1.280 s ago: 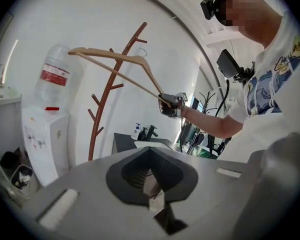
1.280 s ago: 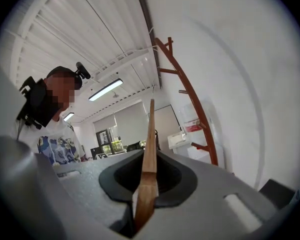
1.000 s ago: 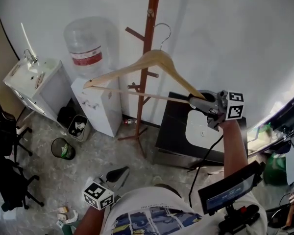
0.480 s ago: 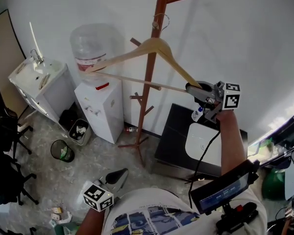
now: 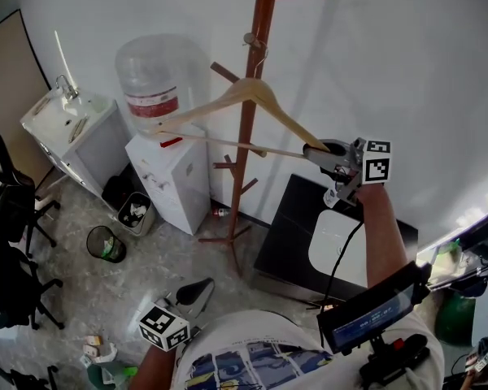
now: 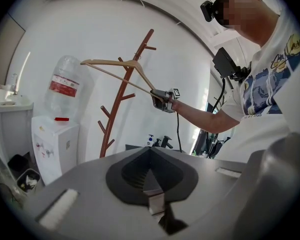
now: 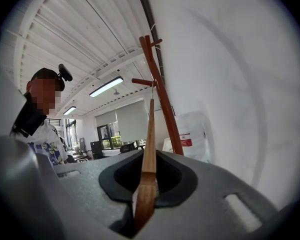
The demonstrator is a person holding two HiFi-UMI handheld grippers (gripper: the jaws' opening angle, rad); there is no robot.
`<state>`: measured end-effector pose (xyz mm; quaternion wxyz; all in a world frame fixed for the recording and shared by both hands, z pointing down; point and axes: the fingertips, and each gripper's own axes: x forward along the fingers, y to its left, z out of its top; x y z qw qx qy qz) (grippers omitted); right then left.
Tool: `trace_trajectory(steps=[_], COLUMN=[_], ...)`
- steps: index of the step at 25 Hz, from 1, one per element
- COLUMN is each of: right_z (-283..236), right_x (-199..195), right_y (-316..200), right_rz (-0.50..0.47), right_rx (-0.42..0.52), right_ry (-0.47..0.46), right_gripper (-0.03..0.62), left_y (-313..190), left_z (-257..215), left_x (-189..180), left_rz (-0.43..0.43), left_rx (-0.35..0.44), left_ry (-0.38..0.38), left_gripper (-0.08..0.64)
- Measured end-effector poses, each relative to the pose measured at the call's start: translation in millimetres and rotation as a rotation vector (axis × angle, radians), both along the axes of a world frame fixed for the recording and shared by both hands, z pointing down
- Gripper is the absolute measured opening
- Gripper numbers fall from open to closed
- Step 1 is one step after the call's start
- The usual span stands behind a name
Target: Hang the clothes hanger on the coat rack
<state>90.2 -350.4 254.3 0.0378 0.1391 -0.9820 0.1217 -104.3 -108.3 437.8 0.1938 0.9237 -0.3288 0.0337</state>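
Right gripper [image 5: 315, 153], fingers clamped on clothes hanger [image 5: 256, 88] end, hook beside coat rack [image 5: 241, 177] trunk; left gripper [image 5: 193, 292] low, fingers together, empty.

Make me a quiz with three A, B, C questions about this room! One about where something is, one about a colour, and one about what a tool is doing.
1. Where does the water bottle stand?
A on the white dispenser
B on the floor
C on a chair

2. What colour is the coat rack?
A blue
B red-brown
C white

3. What is the right tool doing?
A staying open and empty
B gripping a cup
C gripping the hanger by one end

Answers:
1 A, the bottle sits upside down on the dispenser's top.
2 B, its pole and pegs are red-brown.
3 C, the wooden end is clamped between its jaws.
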Motion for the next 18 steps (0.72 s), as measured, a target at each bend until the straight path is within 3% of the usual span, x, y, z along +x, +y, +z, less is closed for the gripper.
trace_trajectory(steps=[10,18], right_z=[6.1,11.2], right_x=[4.3,8.9], right_y=[-19.9,-24.1], right_rz=[0.000,0.026], right_rx=[0.083,0.156], right_ry=[0.000,-0.062], right_gripper=[0.049,0.054], left_y=[-15.6,-19.0], left_z=[4.5,4.1], left_x=[26.1,39.6], left_rz=[-0.007,0.004], left_rx=[-0.024,-0.030], left_ry=[-0.018,-0.033], left_gripper=[0.001,0.002])
